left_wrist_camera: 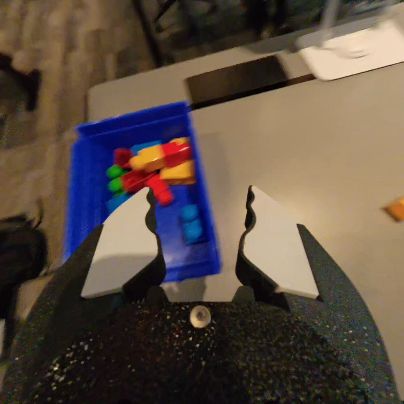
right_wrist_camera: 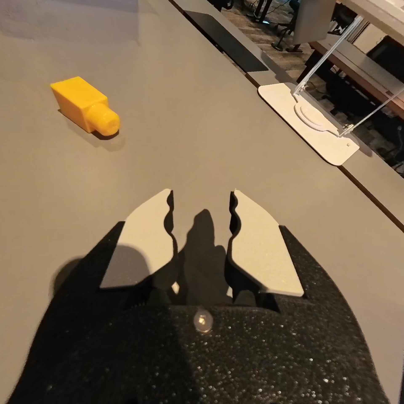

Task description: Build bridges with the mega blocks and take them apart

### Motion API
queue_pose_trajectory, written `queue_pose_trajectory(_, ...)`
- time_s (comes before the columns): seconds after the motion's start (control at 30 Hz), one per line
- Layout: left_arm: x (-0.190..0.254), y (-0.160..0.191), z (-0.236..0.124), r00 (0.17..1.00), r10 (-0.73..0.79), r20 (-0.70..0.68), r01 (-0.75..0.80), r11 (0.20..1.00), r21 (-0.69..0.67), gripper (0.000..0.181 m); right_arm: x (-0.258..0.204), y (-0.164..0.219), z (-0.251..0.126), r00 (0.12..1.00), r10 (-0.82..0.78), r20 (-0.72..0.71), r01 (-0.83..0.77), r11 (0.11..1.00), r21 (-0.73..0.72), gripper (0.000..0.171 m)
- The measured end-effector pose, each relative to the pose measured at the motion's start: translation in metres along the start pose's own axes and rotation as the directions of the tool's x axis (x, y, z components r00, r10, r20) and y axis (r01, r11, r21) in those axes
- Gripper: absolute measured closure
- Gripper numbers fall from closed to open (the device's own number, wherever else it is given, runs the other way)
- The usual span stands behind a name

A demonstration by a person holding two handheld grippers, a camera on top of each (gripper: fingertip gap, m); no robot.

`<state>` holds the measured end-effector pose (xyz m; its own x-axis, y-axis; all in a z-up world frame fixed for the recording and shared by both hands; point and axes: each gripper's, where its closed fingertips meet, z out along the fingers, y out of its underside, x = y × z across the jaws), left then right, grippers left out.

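In the blurred left wrist view a blue bin (left_wrist_camera: 87, 196) sits at the table's left corner. It holds several mega blocks: yellow (left_wrist_camera: 150, 159), red (left_wrist_camera: 177, 150), green (left_wrist_camera: 114, 177) and light blue (left_wrist_camera: 192, 223). My left gripper (left_wrist_camera: 199, 190) is open and empty, above the bin's near right edge. In the right wrist view a single yellow block (right_wrist_camera: 84, 105) lies on its side on the grey table, far left of my right gripper (right_wrist_camera: 202, 192). The right gripper is open, empty, and low over the bare table. The same yellow block shows at the left wrist view's right edge (left_wrist_camera: 395, 208).
A white stand base (right_wrist_camera: 306, 120) with a clear acrylic upright (right_wrist_camera: 341, 72) stands at the table's far right edge. A black flat strip (right_wrist_camera: 225, 41) lies along the far edge. The table edge (right_wrist_camera: 371, 196) runs diagonally at right; floor and chair legs lie beyond. The tips of one gripper are about 50 cm away from the tips of the other.
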<state>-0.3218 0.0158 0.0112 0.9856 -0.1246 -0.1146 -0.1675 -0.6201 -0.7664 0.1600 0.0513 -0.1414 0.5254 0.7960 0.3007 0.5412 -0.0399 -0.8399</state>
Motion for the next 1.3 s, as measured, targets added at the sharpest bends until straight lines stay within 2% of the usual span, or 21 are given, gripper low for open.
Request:
queue_pose_trajectory(0.07,-0.042,0.018,-0.006,0.996,-0.057,0.072,0.065,0.992,-0.110,0.102,-0.001,0.000,0.000,1.000,-0.009,-0.004,0.009,1.000,-0.003,0.122)
queue_pose_trajectory(0.17,-0.081,0.050,-0.001,0.984,-0.106,0.142,0.143,0.949,-0.281,0.103,-0.002,0.000,0.000,1.000,-0.024,-0.010,0.024,1.000,-0.004,0.122)
queue_pose_trajectory(0.43,-0.092,0.085,0.035,0.963,-0.240,0.123,0.270,0.876,-0.400,0.113,-0.002,0.001,0.001,0.999,-0.034,-0.020,0.033,0.999,-0.012,0.122)
queue_pose_trajectory(0.53,-0.097,0.103,0.049,0.966,-0.216,0.140,0.257,0.834,-0.489,0.116,-0.002,0.002,0.002,0.999,-0.044,-0.025,0.044,0.999,-0.017,0.122)
queue_pose_trajectory(0.63,-0.104,0.132,0.058,0.968,-0.180,0.173,0.249,0.751,-0.611,0.116,-0.003,0.002,0.002,0.998,-0.051,-0.024,0.051,0.998,-0.022,0.122)
queue_pose_trajectory(0.73,-0.113,0.153,0.067,0.972,-0.116,0.203,0.225,0.700,-0.678,0.116,-0.003,0.002,0.002,0.998,-0.053,-0.022,0.053,0.998,-0.020,0.122)
queue_pose_trajectory(0.83,-0.122,0.164,0.079,0.972,-0.057,0.229,0.204,0.691,-0.694,0.120,-0.004,0.002,0.002,0.998,-0.055,-0.019,0.055,0.998,-0.023,0.122)
queue_pose_trajectory(0.97,-0.132,0.171,0.090,0.966,0.015,0.259,0.175,0.698,-0.695,0.135,-0.005,0.002,0.003,0.998,-0.065,-0.018,0.065,0.998,-0.026,0.122)
queue_pose_trajectory(1.1,-0.135,0.167,0.099,0.961,0.046,0.273,0.151,0.740,-0.656,0.133,-0.006,0.002,0.002,0.998,-0.069,-0.017,0.068,0.997,-0.024,0.122)
queue_pose_trajectory(1.3,-0.121,0.161,0.094,0.974,-0.014,0.225,0.161,0.743,-0.650,0.136,-0.006,0.002,0.002,0.997,-0.070,-0.015,0.070,0.997,-0.022,0.122)
